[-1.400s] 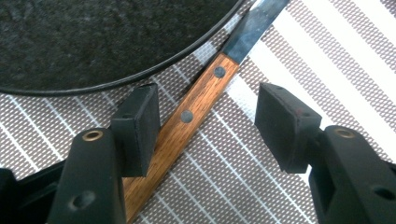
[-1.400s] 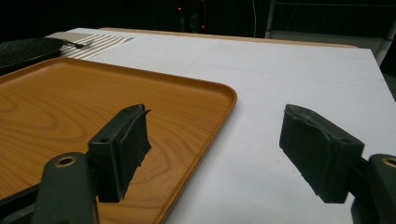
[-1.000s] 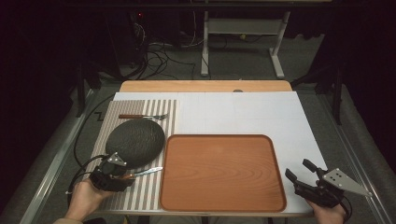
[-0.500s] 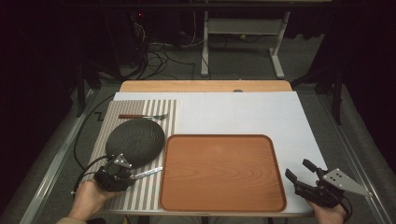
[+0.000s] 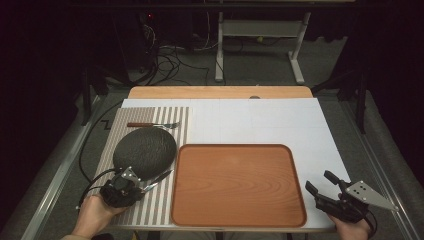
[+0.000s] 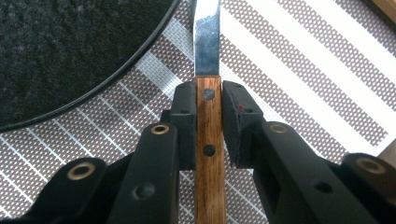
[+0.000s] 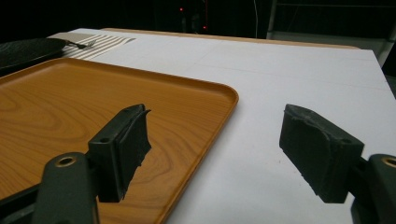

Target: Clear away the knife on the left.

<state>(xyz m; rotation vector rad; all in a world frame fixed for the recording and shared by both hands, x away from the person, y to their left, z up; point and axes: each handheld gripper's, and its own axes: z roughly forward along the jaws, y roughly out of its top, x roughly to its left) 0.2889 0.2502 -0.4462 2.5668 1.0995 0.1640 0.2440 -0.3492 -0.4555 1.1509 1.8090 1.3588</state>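
The knife (image 6: pixel 208 116) lies on the striped placemat (image 5: pixel 150 210) at the near left of the table, just beside the dark round plate (image 5: pixel 145 152), its wooden handle toward the person and its steel blade pointing away, toward the wooden tray (image 5: pixel 239 185). The left gripper (image 6: pixel 208 100) has just been closing, and in the left gripper view its two black pads now sit against both sides of the riveted handle, pinching it. A fork (image 5: pixel 152 125) rests well apart at the far end of the placemat. The tray lies at the table's middle on the white sheet (image 5: pixel 260 117). The right gripper (image 7: pixel 215 135) hovers just beside the tray's near right corner, jaws spread wide with nothing between them.
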